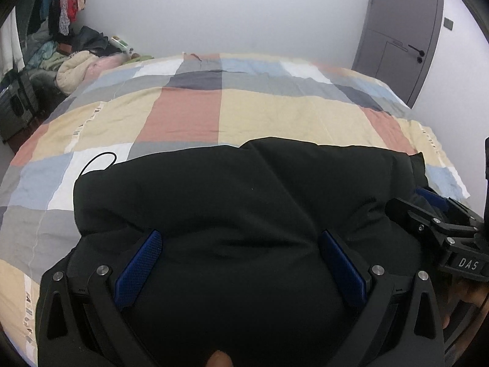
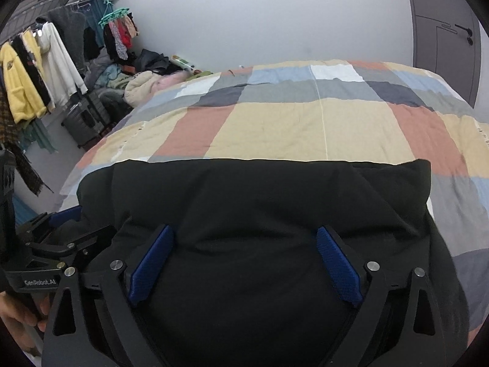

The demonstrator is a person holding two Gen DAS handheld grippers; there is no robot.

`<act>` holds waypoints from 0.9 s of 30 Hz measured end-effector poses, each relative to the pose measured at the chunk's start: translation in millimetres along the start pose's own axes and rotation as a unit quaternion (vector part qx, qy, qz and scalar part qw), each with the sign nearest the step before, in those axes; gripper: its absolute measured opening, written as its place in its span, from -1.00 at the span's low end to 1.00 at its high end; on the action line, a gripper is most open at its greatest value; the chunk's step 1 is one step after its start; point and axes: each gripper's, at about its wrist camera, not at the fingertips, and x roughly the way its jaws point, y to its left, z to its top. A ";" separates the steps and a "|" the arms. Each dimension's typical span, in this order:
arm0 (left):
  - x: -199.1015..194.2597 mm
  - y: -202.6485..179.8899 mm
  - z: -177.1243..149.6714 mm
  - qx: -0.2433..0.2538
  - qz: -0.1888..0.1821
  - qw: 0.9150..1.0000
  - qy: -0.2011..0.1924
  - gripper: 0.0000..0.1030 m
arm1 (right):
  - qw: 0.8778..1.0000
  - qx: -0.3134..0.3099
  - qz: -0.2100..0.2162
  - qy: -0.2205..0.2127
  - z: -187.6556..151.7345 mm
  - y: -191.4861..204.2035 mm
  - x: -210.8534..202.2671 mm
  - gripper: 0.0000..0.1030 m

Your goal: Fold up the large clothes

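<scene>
On checked bedspread [image 2: 275, 122], black garment [image 2: 259, 202]

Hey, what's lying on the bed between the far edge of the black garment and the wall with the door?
Only the bare checked bedspread. Beyond the black garment, nothing lies on that stretch, as both wrist views show.

Bed with patchwork quilt [image 2: 305, 122] fills mid-scene. Far left: clothes rail [image 2: 45, 70] with yellow, white and dark garments hanging, teal peg hanger [image 2: 117, 18] beside it. Dark suitcase [image 2: 87, 120] under the rail. Heap of clothes [image 1: 79, 67] at bed's far-left corner. Grey door [image 1: 403, 36] far right, black handle. White wall behind.
</scene>
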 end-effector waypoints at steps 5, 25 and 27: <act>17.0 1.9 4.1 -0.001 0.007 1.000 -0.010 1.00 | 1.000 0.012 0.012 0.004 1.0 -7.4 13.7 0.93; 7.9 22.7 3.2 -0.017 0.004 0.999 -0.042 1.00 | 1.000 -0.012 0.021 -0.017 3.4 -10.7 9.3 1.00; -2.1 32.5 1.1 -0.021 0.010 0.999 -0.046 1.00 | 0.999 -0.023 0.010 -0.026 3.5 -13.6 -3.9 1.00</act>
